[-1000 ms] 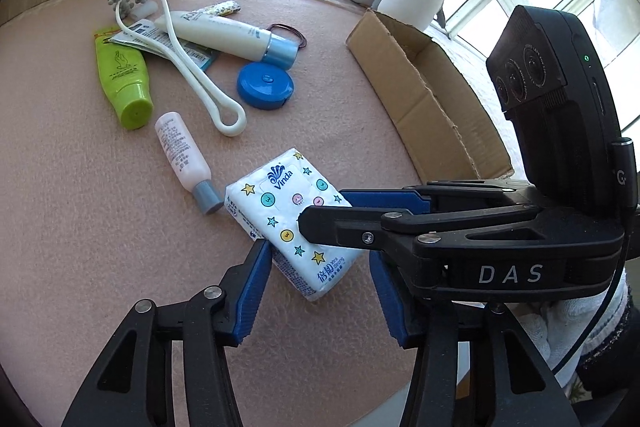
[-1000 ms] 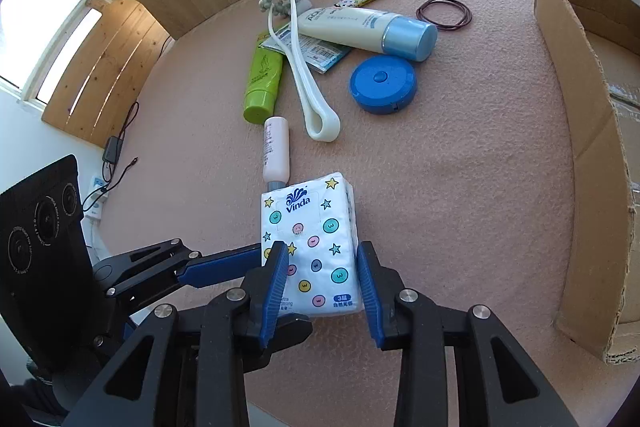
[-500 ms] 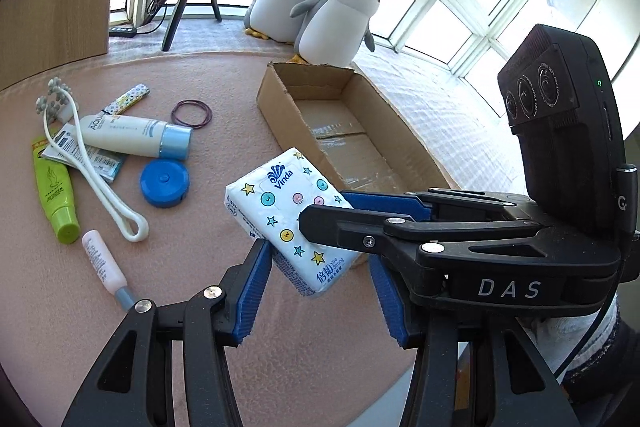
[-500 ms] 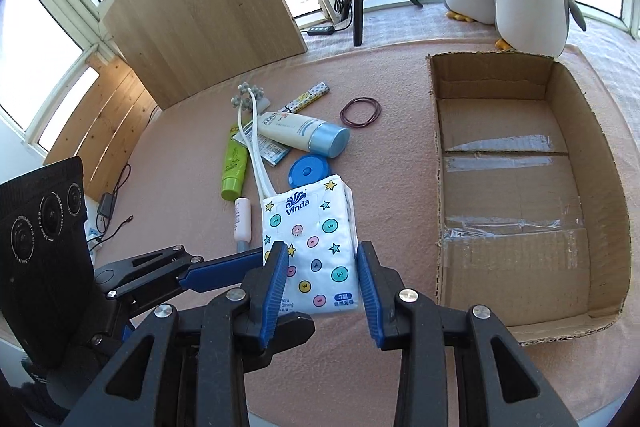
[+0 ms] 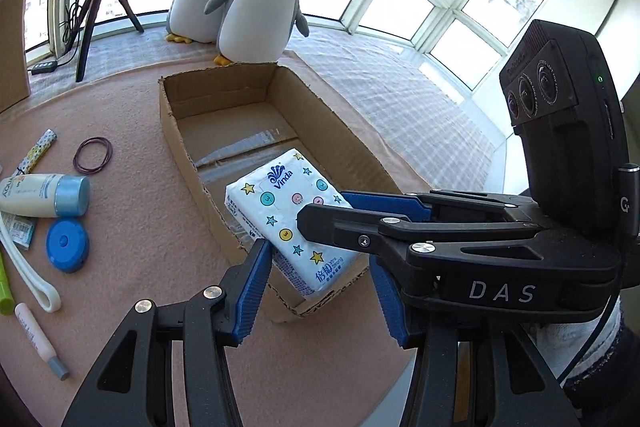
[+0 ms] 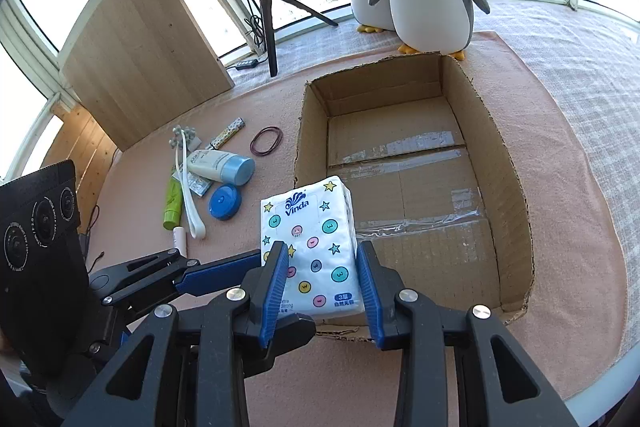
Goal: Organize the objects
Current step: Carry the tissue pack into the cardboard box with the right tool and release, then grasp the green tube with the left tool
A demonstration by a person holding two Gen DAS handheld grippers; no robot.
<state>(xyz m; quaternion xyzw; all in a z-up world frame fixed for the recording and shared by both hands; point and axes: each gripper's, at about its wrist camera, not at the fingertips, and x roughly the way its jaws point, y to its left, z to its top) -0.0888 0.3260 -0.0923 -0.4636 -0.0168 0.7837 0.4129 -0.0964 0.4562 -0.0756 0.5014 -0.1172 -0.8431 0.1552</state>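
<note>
tissue pack held over box, not yet dropped

my right gripper [image 6: 322,281] has its blue pads clamped on both sides of the tissue pack [image 6: 312,247], hanging above the near end of the cardboard box [image 6: 516,187] just ahead of it. my left gripper [image 5: 318,289] sits open beside it, gripping nothing. box looks empty inside, so i judge nothing is sorted yet. still out on the bench [image 6: 260,367], ahead and to the left of the right gripper: lotion tube [image 6: 222,165], blue round case [image 6: 225,201], green tube [image 6: 173,201], white looped massager [image 6: 188,187], small pink bottle [image 5: 38,341], hair ties [image 6: 267,140], patterned stick [image 6: 228,133]. first item of several.
</note>
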